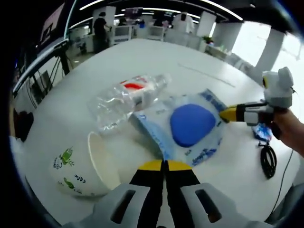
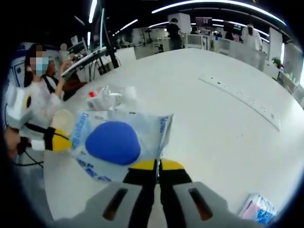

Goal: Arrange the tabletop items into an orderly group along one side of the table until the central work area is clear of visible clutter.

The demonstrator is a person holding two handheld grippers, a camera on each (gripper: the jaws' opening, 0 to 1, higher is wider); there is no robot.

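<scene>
Both claws are pinched closed on one clear plastic packet point(image 1: 190, 128), each at an opposite edge. In the left gripper view, the left gripper point(image 1: 165, 165) has its yellow-tipped black jaws pressed together on the packet's near edge, and the right gripper point(image 1: 227, 114) comes in from the right with its yellow tip at the packet's far corner, a hand point(image 1: 289, 127) behind it. In the right gripper view, the right gripper point(image 2: 157, 165) bites the packet point(image 2: 118, 142) at its near corner while the left gripper point(image 2: 61, 141) meets its other side.

The packet is a crinkly see-through pouch with blue print, and holds one smooth, rounded blue pad point(image 1: 192, 124); the printed words are too small to read. It lies mid-table on a white round table point(image 1: 156, 61).

One clear plastic bottle point(image 1: 127, 97) lies on its side just beyond the packet, with a red-and-white label; in the right gripper view the bottle point(image 2: 105, 97) is blurred. One white paper cup point(image 1: 83, 166) with green figures lies tipped over, mouth toward the packet, partly cut off by the left gripper's body. A black cable point(image 1: 268, 160) loops near the table's edge. A second, small blue-and-pink packet point(image 2: 259, 209) sits at the lower right of the right gripper view, cut off. A long pale ruler-like strip point(image 2: 242, 97) lies across the far tabletop.
</scene>
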